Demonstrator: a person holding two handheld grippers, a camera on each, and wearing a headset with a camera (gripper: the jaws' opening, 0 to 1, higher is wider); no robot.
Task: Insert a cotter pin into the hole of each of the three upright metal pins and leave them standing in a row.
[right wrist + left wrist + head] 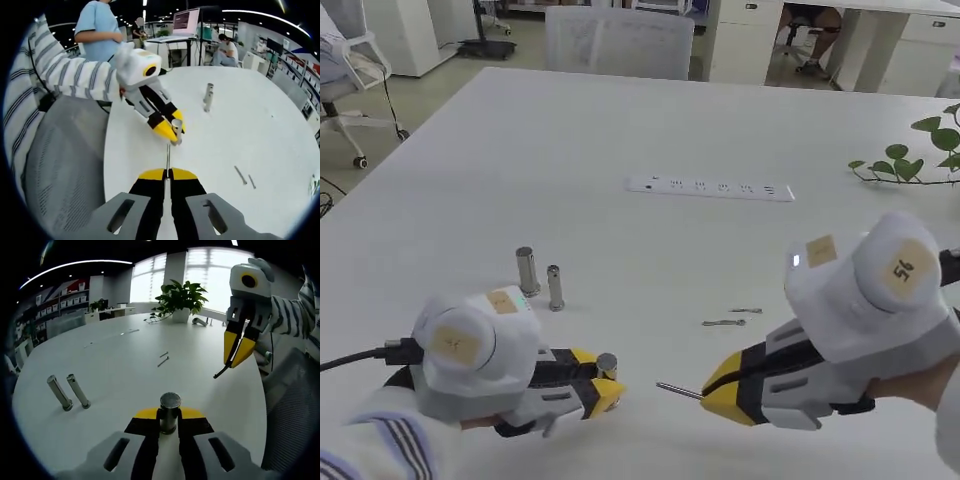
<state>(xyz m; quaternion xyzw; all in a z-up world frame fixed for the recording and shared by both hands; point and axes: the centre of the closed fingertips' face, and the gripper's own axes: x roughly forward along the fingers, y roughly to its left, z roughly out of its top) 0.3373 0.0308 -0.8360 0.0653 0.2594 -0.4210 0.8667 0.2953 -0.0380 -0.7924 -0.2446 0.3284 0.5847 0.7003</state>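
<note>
White table (620,130): I log all work at near edge. Left gripper (600,382) clenched on metal pin (606,364). Right gripper (715,390) clamped on cotter pin (677,389), tip pointing at that pin, near but apart. Two standing pins (527,270) side by side beyond left gripper. Two spare cotter pins (724,322) flat on table beyond right gripper.

A tan sticker (903,270) on the right tool (710,393) reads 56; the label (455,345) on the left tool (610,395) is illegible.
</note>
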